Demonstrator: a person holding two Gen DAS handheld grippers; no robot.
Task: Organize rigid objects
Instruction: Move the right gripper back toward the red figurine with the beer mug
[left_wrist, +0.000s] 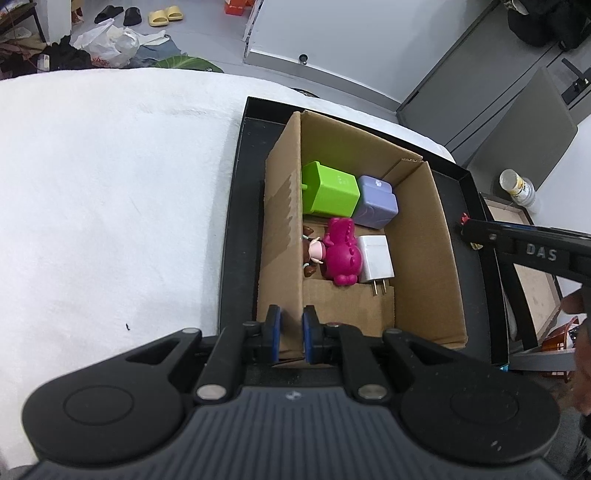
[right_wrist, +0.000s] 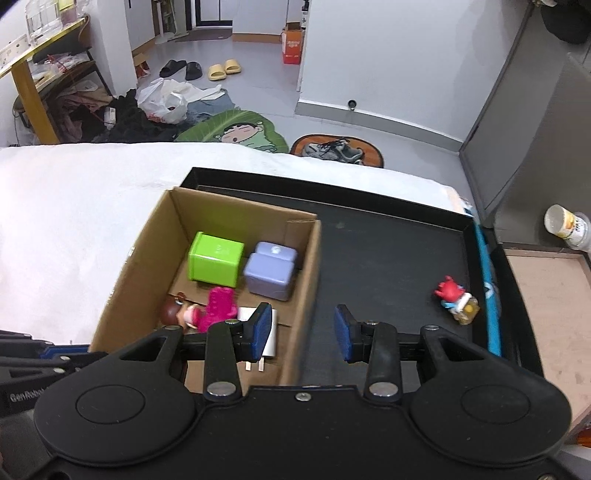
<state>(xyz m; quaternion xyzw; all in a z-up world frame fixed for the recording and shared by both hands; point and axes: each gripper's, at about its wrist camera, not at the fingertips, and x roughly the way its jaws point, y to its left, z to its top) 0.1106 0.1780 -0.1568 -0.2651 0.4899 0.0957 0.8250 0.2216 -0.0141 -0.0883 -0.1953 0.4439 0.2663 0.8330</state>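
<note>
Left hand-held gripper (left_wrist: 290, 334) clamps cardboard box (left_wrist: 424, 236) wall, right hand-held gripper (right_wrist: 303, 334) empty with jaws apart; red figurine (right_wrist: 456, 300) sits on black tray (right_wrist: 388, 258), small, could tip when pinched.

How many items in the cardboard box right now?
5. Green block and lilac block sit side by side at the far end; brown-haired doll, magenta toy and white charger lie in a row nearer. Smaller items could hide beneath.

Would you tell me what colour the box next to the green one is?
Lilac box; clearest in the right wrist view.
</note>
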